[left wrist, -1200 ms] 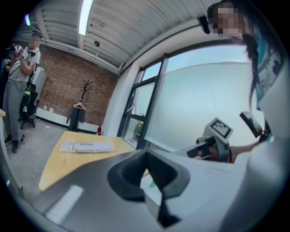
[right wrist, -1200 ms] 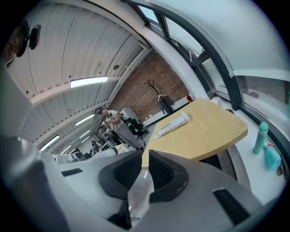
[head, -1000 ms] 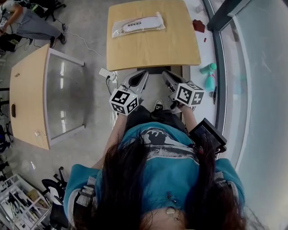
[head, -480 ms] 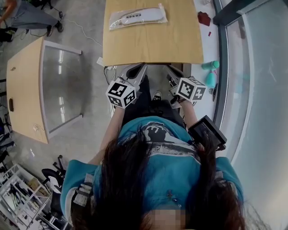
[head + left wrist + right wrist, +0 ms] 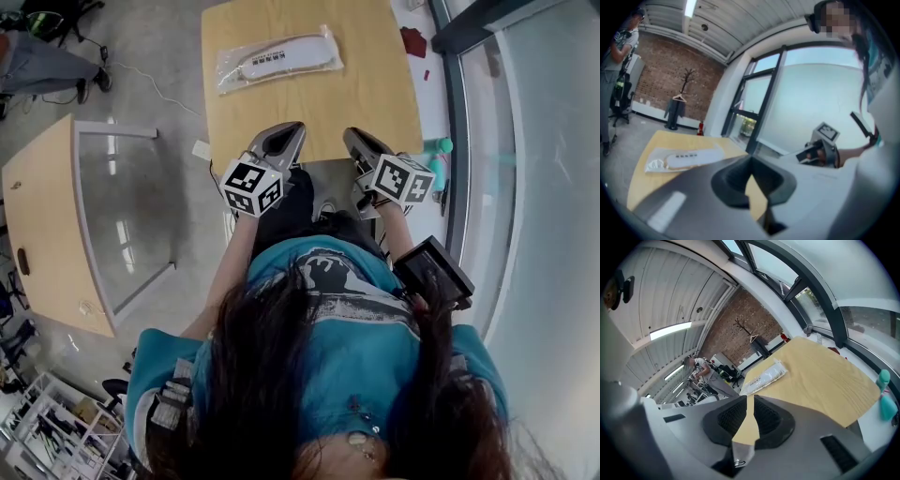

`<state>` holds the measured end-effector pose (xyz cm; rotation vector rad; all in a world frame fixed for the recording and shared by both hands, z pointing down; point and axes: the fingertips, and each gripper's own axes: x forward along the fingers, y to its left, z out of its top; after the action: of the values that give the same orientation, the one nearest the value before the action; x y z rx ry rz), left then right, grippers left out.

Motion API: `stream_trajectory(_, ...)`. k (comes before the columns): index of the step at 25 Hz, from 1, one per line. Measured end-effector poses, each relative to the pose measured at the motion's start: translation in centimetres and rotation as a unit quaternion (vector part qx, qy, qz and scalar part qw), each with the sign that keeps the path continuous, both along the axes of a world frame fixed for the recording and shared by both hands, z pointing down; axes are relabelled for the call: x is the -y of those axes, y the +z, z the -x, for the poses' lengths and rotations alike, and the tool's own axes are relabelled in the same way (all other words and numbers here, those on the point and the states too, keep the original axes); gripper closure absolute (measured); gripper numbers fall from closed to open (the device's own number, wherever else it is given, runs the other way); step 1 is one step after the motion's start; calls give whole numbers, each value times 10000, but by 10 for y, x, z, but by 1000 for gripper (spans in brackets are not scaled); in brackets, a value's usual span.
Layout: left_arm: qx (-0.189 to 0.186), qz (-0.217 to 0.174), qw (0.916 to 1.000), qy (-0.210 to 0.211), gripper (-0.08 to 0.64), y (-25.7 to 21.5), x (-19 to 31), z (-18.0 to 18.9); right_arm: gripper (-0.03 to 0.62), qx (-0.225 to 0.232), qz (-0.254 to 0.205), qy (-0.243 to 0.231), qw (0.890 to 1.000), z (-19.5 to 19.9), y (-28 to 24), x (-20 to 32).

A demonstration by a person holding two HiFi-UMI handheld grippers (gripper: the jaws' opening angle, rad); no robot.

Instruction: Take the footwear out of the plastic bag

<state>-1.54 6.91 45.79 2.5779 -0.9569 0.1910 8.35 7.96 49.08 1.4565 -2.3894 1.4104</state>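
Note:
A clear plastic bag [image 5: 278, 58] with white footwear inside lies flat at the far end of the wooden table [image 5: 309, 108]. It also shows in the left gripper view as the bag [image 5: 682, 157] and in the right gripper view as the bag [image 5: 764, 377]. Both grippers hover side by side over the table's near edge, well short of the bag. My left gripper [image 5: 284, 134] has its jaws together with nothing in them [image 5: 751, 161]. My right gripper [image 5: 354, 138] shows a narrow gap between its pads, with nothing held [image 5: 750, 399].
A second table with a glass panel [image 5: 56, 216] stands to the left. Teal bottles [image 5: 436, 148] and a dark red object [image 5: 412, 42] sit on the window ledge at right. Cables run across the floor [image 5: 155, 89]. A person stands far off [image 5: 698, 369].
Both grippers have moved forward, from above the person's lap to over the table's near edge. The bag lies where it was on the table.

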Motion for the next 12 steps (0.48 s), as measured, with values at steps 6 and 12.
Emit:
stream_trajectory(6, -163, 105, 9998, -10, 557, 6, 58, 31, 538, 139, 275, 165, 9994, 27, 10, 53)
stream_trajectory(12, -211, 309, 9993, -23, 557, 24, 98, 64, 538, 188, 532, 286, 9980, 54, 23, 87)
